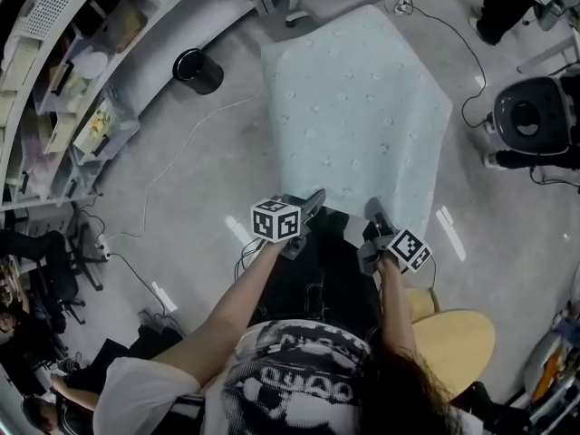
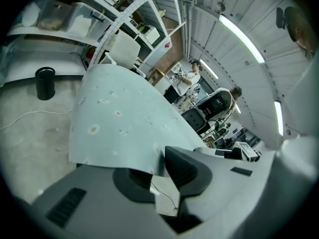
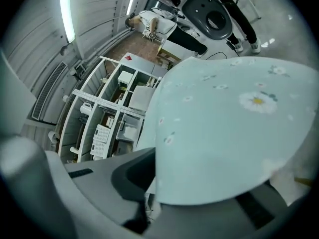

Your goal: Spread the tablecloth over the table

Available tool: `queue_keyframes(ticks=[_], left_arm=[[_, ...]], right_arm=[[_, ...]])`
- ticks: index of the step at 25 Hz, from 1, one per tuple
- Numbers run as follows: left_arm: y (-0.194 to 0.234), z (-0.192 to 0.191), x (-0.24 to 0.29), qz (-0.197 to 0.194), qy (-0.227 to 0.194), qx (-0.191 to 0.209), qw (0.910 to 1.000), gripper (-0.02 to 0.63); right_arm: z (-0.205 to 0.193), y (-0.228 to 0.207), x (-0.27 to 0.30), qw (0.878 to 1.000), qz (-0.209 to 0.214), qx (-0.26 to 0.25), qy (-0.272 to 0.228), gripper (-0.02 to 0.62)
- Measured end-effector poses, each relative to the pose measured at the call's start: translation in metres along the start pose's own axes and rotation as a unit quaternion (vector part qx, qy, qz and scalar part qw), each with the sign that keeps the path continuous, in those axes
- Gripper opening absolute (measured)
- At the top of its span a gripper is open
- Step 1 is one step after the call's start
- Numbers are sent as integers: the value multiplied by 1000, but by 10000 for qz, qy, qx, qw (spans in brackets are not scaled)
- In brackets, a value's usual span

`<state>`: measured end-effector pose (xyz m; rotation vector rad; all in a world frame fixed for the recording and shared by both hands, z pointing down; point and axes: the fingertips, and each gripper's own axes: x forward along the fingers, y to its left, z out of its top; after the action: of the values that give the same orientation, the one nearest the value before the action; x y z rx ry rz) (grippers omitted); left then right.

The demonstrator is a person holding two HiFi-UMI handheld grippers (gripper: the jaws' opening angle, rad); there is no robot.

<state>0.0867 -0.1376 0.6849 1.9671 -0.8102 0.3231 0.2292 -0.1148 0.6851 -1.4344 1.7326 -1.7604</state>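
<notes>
The tablecloth [image 1: 358,107] is pale blue-green with small daisy prints and stretches out flat ahead of me in the head view. What lies under it is hidden. My left gripper [image 1: 313,203] is at the cloth's near edge on the left. In the left gripper view the left gripper [image 2: 159,169] is shut on the tablecloth [image 2: 119,121] at its near corner. My right gripper [image 1: 375,214] is at the near edge on the right. In the right gripper view the tablecloth [image 3: 229,133] drapes over one jaw, and the right gripper [image 3: 153,185] is shut on its edge.
A black bin [image 1: 198,71] stands on the floor to the cloth's left, beside curved shelving [image 1: 82,98]. A black round device [image 1: 533,114] is at the right. A round wooden stool [image 1: 458,335] stands by my right side. Cables [image 1: 172,166] trail across the floor.
</notes>
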Motion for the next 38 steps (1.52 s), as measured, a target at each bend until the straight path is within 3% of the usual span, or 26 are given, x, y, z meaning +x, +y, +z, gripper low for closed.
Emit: queue_keyframes(ticks=[12, 16, 19, 21, 22, 29, 38], left_arm=[[37, -37, 25, 206, 304, -627, 9974, 54], [43, -40, 29, 192, 228, -806, 9963, 61], [39, -41, 26, 146, 327, -656, 9972, 96], [32, -47, 22, 99, 604, -399, 9973, 177], [29, -50, 18, 69, 731, -255, 9970, 187], [9, -57, -14, -54, 876, 219, 9959, 145], [-22, -21, -44, -60, 367, 501, 9980, 130]], right_arm=[[-14, -53, 17, 9978, -373, 500, -233, 22], [-14, -59, 18, 9974, -438, 496, -295, 65], [-15, -57, 11, 9967, -470, 582, -308, 83], [-17, -54, 2, 9968, -443, 619, -260, 106], [-20, -52, -2, 9970, -414, 606, -230, 110], [-21, -21, -18, 9983, -118, 522, -217, 110], [-37, -11, -39, 9985, -201, 512, 49, 110]])
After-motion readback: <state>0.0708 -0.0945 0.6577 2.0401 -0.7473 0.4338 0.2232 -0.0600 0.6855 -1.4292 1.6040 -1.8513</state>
